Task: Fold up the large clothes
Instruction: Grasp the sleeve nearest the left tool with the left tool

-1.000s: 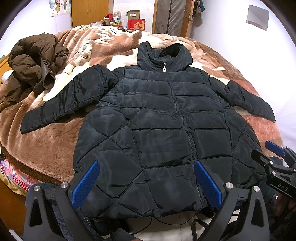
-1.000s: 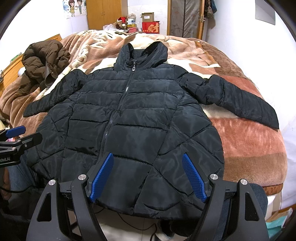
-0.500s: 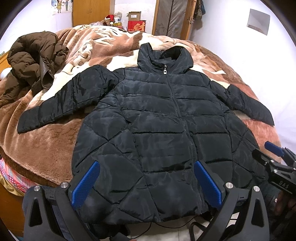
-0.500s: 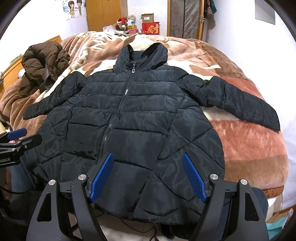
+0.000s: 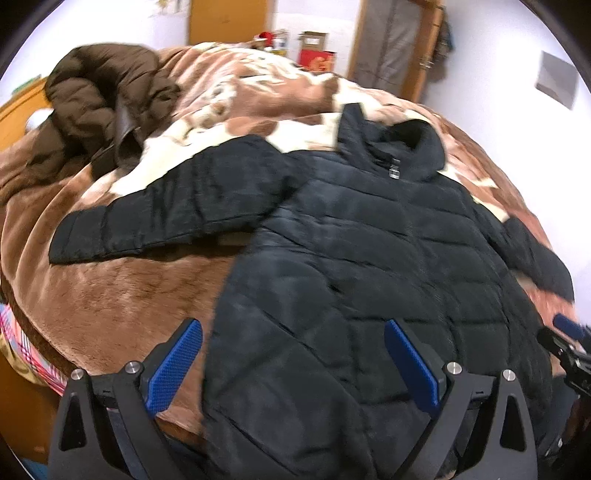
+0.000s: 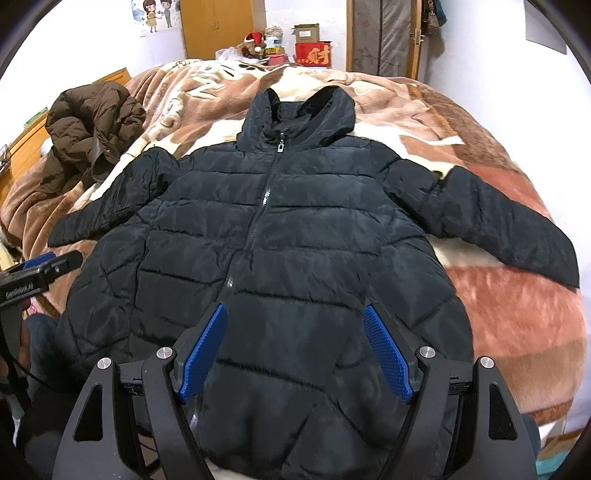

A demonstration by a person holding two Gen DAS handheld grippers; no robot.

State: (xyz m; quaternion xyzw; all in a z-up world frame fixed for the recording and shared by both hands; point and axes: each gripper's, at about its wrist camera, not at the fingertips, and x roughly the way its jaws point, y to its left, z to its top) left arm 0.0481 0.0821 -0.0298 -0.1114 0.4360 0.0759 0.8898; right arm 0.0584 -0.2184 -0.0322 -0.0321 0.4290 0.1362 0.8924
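The left gripper [image 5: 293,363] sits at the bottom of its own view, its two blue-padded fingers spread wide with nothing between them but the hem area of the black puffer jacket [image 5: 369,258] lying below. The right gripper [image 6: 295,356] is likewise spread wide and holds nothing, low in the centre of its view over the jacket's lower front.

There is one black jacket [image 6: 280,240], zipped up and laid flat, front side up, across the middle of the brown and cream blanket [image 6: 517,332] on the bed. Its hood points toward the top of the frame, and its two sleeves stretch out toward the left and right edges. The left wrist view is motion-blurred.

One brown jacket [image 6: 92,129] lies crumpled in the upper left, apart from the black one. At the top centre, beyond the bed, stand two boxes: a red box [image 6: 313,53] and a cardboard box [image 6: 306,32] behind it.
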